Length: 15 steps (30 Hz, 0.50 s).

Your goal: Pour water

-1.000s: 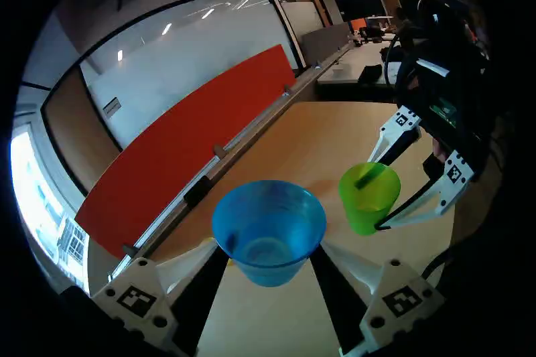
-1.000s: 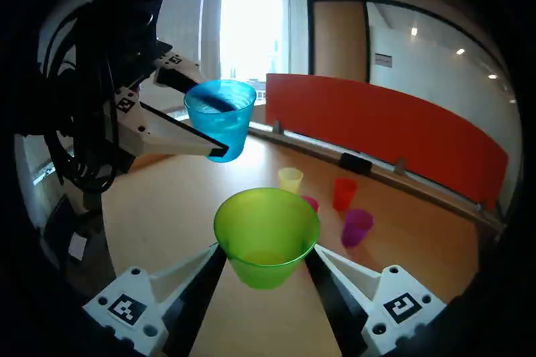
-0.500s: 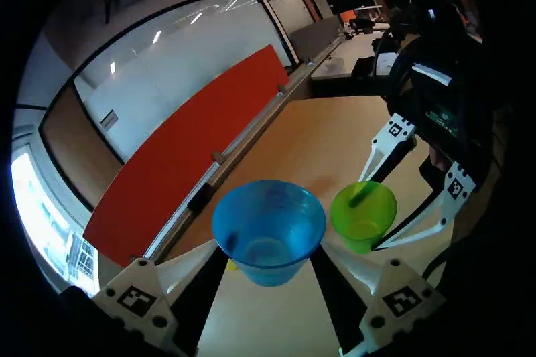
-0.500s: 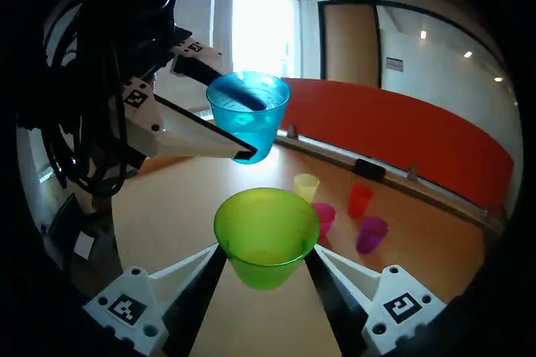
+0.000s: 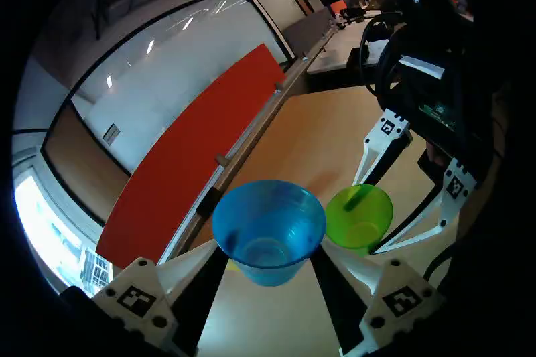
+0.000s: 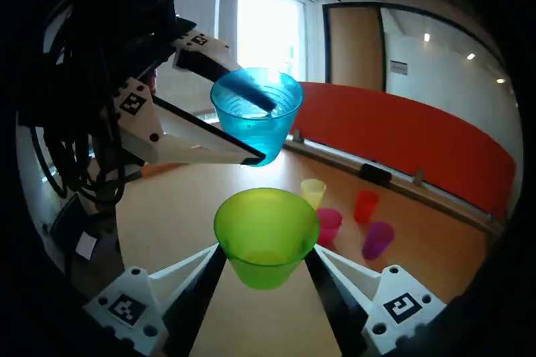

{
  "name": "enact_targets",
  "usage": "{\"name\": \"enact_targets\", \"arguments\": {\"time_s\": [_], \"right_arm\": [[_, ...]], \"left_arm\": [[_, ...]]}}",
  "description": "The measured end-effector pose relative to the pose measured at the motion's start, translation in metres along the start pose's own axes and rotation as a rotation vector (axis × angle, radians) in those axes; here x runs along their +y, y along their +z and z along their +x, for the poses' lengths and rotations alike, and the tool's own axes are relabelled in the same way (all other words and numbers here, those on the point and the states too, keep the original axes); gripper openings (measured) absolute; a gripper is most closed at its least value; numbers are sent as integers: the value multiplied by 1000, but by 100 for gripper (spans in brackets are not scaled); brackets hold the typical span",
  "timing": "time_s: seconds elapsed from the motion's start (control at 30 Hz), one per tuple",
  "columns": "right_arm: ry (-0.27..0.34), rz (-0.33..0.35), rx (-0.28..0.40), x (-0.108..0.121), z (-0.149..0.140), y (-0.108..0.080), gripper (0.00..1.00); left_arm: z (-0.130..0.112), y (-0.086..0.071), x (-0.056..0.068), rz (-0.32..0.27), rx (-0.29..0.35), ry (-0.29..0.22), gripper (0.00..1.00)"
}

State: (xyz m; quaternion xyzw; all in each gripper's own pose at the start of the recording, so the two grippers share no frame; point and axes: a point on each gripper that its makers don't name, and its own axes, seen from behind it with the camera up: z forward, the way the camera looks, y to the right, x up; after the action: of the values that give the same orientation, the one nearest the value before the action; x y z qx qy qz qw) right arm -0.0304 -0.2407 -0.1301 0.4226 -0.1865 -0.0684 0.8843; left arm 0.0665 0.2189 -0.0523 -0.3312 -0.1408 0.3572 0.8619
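The blue cup [image 5: 268, 230] is the one I judge to be the pouring cup. It is see-through plastic, wider at the rim than at the base, and it stands upright with its long axis vertical. At its bottom there is a pale ring. This may be a little water, but I cannot tell how much.

The left gripper [image 5: 268, 251] has its two fingers closed on the sides of this cup, low on the wall. In the right gripper view the blue cup hangs in the air above the green cup [image 6: 266, 233] and a little beyond it. In the left gripper view the two rims are just beside each other, apart.

The green cup is also upright and looks almost empty. The right gripper [image 6: 266, 254] clamps it between both fingers.

For pouring, I think the blue cup must tilt toward the green cup, with its lip over the green opening.

Beyond the green cup, four small cups [image 6: 328, 223] stand on the wooden table [image 6: 429, 256], and a red divider [image 6: 415, 136] runs behind them.
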Motion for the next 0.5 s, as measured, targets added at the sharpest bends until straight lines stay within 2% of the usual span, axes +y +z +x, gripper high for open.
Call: {"name": "enact_targets", "arguments": {"time_s": [0.5], "right_arm": [[-13,25,11,-7,2,-2,86]], "left_arm": [[4,-4,0,26,2,100,79]]}}
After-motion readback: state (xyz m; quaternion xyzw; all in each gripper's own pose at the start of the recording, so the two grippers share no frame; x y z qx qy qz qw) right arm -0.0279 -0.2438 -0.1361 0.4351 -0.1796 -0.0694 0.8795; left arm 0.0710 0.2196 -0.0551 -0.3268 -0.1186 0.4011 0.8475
